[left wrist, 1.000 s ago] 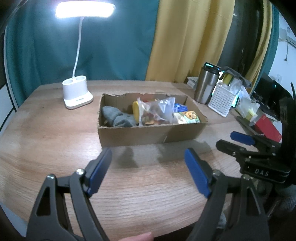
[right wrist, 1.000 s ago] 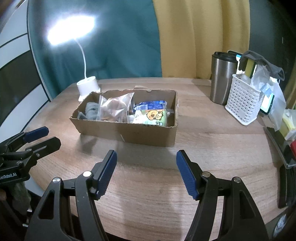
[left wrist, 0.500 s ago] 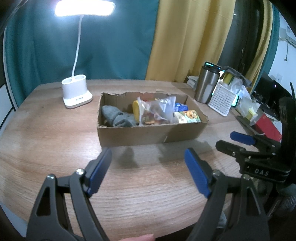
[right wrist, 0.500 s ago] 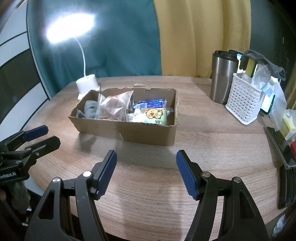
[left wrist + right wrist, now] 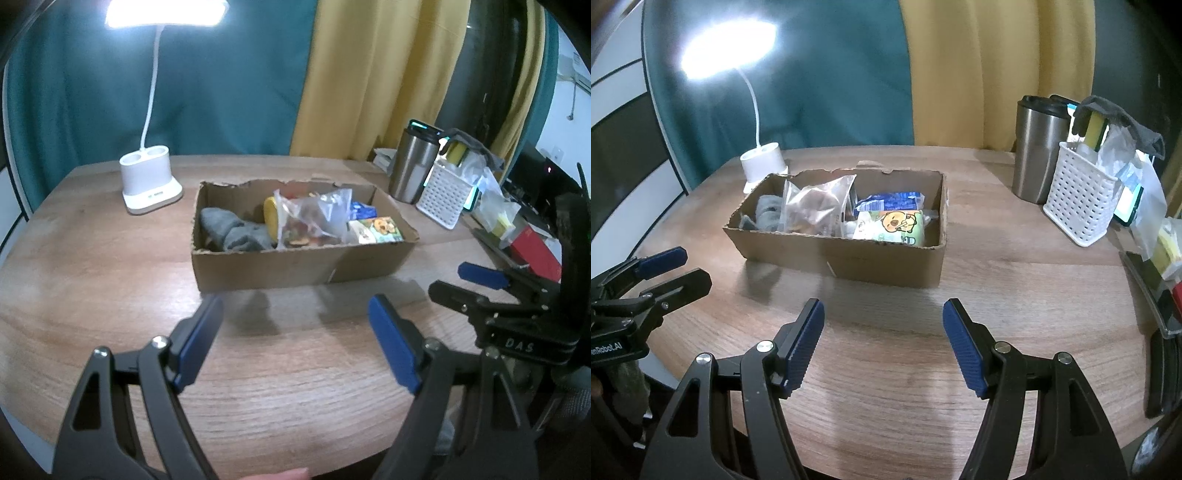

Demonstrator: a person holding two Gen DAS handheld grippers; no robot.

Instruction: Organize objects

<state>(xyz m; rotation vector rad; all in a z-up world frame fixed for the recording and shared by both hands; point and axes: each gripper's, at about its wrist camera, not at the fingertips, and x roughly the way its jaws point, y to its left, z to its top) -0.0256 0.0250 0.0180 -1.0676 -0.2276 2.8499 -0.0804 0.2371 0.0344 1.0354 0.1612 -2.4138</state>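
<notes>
Cardboard box [image 5: 295,264] sits mid-counter [image 5: 110,288], holding a grey cloth [image 5: 232,230], clear bag [image 5: 314,221] and snack packets [image 5: 890,225]. Left gripper [image 5: 295,341] and right gripper [image 5: 882,341] hover just before the box, jaws released and empty.

Left tongs [image 5: 295,343] and right tongs [image 5: 882,345] agape, empty, side by side.

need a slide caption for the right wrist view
Open right claw hovers over the wooden table, facing a cardboard box of packets beside a lit desk lamp.
</notes>
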